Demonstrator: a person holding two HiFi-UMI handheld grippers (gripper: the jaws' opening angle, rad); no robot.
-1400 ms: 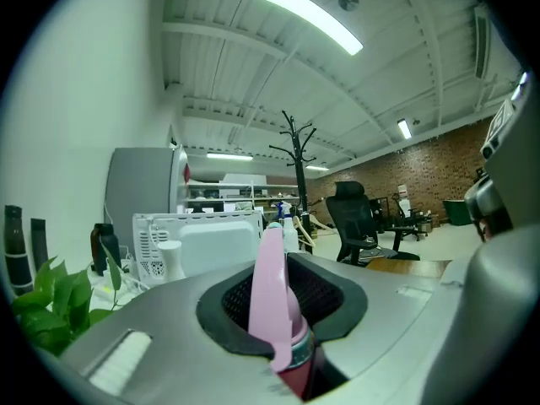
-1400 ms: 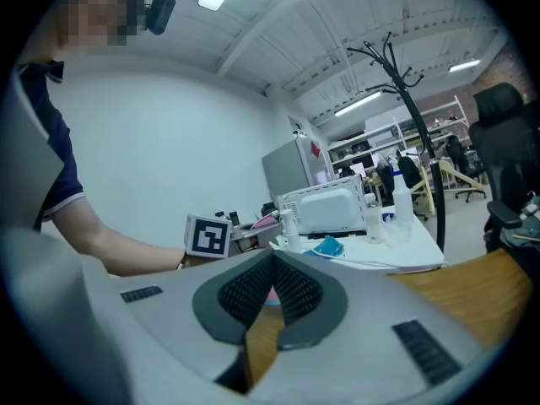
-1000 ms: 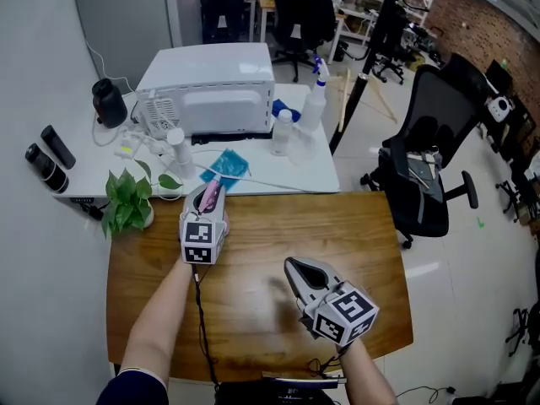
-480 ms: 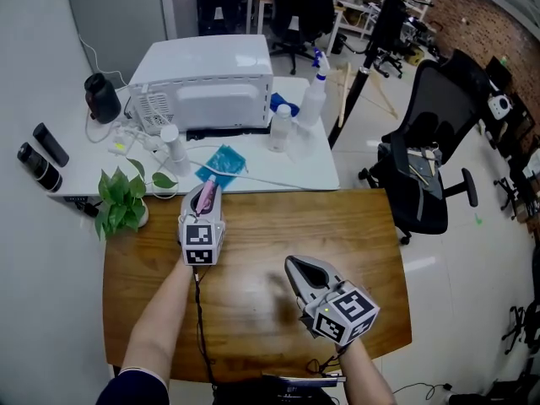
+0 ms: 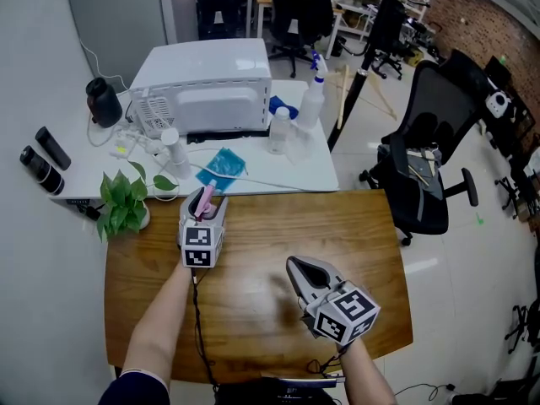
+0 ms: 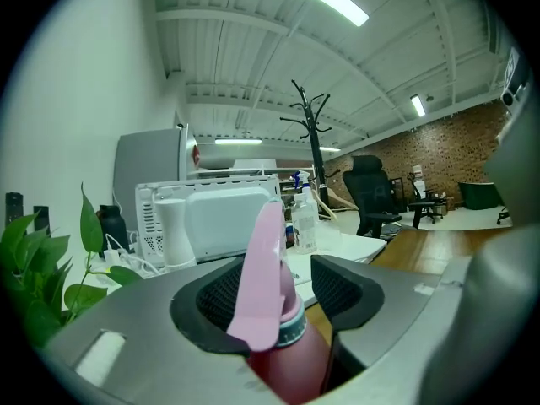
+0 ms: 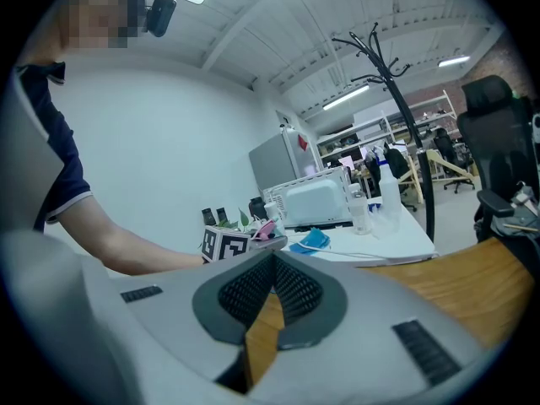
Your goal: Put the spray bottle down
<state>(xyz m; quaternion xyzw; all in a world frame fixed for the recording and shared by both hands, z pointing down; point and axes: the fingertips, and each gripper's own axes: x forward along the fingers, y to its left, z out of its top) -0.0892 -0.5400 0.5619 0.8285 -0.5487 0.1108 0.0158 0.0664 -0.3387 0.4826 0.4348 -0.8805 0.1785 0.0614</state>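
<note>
The spray bottle [image 5: 202, 207], dark red with a pink trigger head, stands upright near the far left edge of the wooden table [image 5: 354, 226]. My left gripper [image 5: 206, 197] is around it and its jaws are opening. In the left gripper view the bottle [image 6: 287, 353] stands between the spread pads, with a gap showing on its right side. My right gripper [image 5: 292, 265] hovers over the middle of the table. It is shut and holds nothing, and its pads [image 7: 291, 289] meet in the right gripper view.
Beyond the wooden table stands a white table [image 5: 316, 171] with a microwave [image 5: 207, 87], a clear spray bottle [image 5: 312, 99], a small bottle [image 5: 278, 132], a blue cloth [image 5: 221, 163] and cables. A potted plant [image 5: 126, 201] is left of my left gripper. A black office chair [image 5: 426, 159] is at the right.
The left gripper's jaws have spread apart around the bottle, and the gripper has sunk slightly. The right gripper has stayed where it was.
</note>
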